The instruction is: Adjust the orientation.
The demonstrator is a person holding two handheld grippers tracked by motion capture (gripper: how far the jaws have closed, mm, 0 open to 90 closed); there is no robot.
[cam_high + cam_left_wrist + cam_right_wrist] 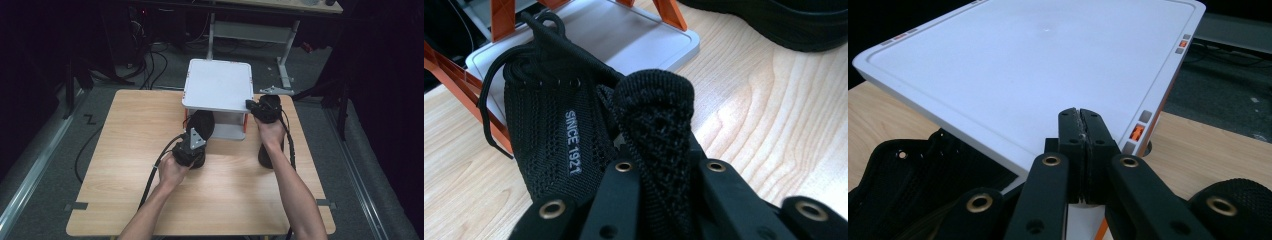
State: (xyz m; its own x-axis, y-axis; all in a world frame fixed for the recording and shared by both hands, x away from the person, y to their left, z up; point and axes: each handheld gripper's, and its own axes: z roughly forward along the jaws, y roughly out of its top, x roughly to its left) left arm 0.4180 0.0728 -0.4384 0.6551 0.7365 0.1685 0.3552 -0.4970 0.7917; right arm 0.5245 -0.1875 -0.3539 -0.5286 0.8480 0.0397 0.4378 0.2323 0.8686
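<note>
Left gripper: jaws clamped on the knit collar of a black shoe, held at the front of the rack.
Right gripper: jaws pressed together with nothing between them, tips over the near right corner of the top shelf.
Writing: "SINCE 1921" on a small label on the held shoe's tongue.
Rack: white two-shelf stand with orange legs, at the far side of the wooden table; top shelf bare.
Lower shelf: the held shoe's toe lies over its front edge.
Second shoe: black, on the table just beside the right forearm, near the rack.
</note>
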